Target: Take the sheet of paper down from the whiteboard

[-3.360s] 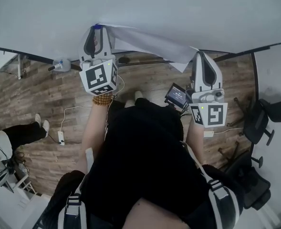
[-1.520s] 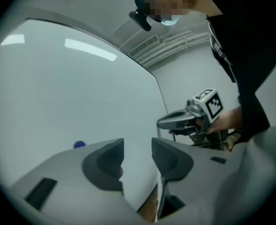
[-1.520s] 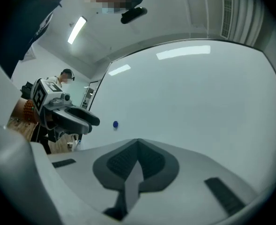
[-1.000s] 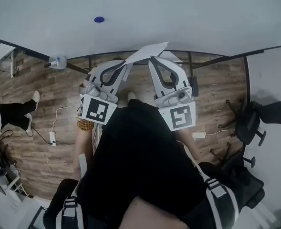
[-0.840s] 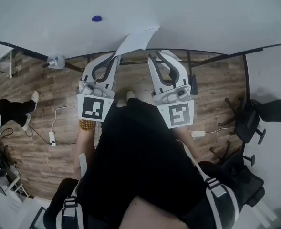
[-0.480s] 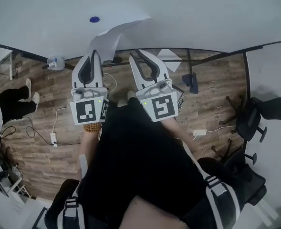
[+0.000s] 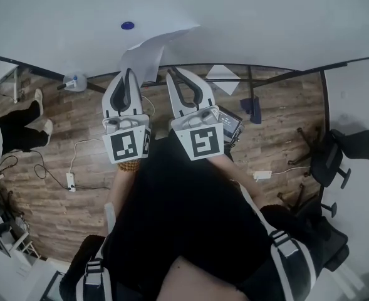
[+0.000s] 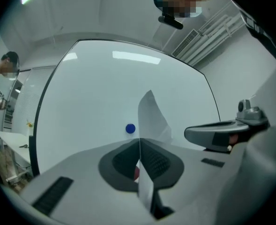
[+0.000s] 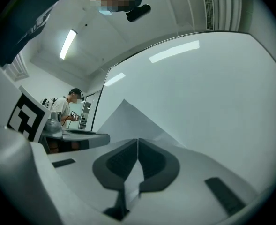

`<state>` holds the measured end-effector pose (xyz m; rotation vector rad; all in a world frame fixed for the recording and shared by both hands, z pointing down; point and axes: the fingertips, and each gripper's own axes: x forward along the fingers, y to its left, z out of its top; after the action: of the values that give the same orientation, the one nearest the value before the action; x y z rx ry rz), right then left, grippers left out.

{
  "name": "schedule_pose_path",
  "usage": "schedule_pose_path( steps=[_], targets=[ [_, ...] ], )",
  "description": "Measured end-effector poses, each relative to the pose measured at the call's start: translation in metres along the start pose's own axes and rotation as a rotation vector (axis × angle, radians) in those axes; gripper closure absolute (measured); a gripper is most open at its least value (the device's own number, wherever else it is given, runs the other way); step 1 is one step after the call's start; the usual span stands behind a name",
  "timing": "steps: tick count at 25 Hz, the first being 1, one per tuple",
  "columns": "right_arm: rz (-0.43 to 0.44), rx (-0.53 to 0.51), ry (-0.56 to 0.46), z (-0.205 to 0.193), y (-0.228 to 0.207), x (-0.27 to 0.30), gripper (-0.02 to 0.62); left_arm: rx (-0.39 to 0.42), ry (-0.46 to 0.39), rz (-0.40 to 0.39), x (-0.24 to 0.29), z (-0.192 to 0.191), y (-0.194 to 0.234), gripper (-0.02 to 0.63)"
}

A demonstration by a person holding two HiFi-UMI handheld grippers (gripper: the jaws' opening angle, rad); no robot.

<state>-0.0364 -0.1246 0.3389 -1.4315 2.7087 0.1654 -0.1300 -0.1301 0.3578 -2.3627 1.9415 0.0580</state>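
**A:** Left gripper (image 7: 129, 73) was clamped flat on the sheet of paper (image 7: 148, 50), with the sheet running right through its pads. Right gripper (image 7: 173, 74) sat just beside it. Its jaws had just been closing, and its own view showed them nipped on the same sheet

**B:** So the sheet was off the board?

**A:** Looked it. It stood up from both grippers in front of the whiteboard (image 7: 234, 17), free corner pointing toward it. Blue magnet (image 7: 128, 25) sat alone on the board, apart from the paper, to its left

**B:** Risks?

**A:** Two grips close together on thin paper. If the hands pulled apart or rolled against each other, it'd likely tear or crease between them. Right pinch looked fresh and near the edge, so it could slip out. Floppy free end might also brush the board and fold

**B:** Anything further back?

**A:** One person (image 9: 65, 108) stood at the far side of the room, well clear
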Motion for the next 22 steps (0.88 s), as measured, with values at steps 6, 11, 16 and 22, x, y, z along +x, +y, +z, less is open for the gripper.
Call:
schedule_pose_path(
  steps=[6,11,16,22],
  targets=[
    [0.045,-0.019,0.014,-0.006,0.012,0.0,0.598,-0.004,0.02,-0.017,0.001,-0.009,0.001,0.597],
    [0.064,-0.014,0.02,-0.008,0.013,0.002,0.598,-0.009,0.023,-0.021,0.002,-0.01,0.002,0.597],
    [0.085,-0.014,0.027,-0.011,0.017,0.002,0.598,-0.004,0.025,-0.035,0.002,-0.012,0.001,0.597],
    [0.09,-0.024,0.021,-0.009,0.017,0.005,0.598,-0.007,0.028,-0.05,0.002,-0.012,0.003,0.597]
  ],
)
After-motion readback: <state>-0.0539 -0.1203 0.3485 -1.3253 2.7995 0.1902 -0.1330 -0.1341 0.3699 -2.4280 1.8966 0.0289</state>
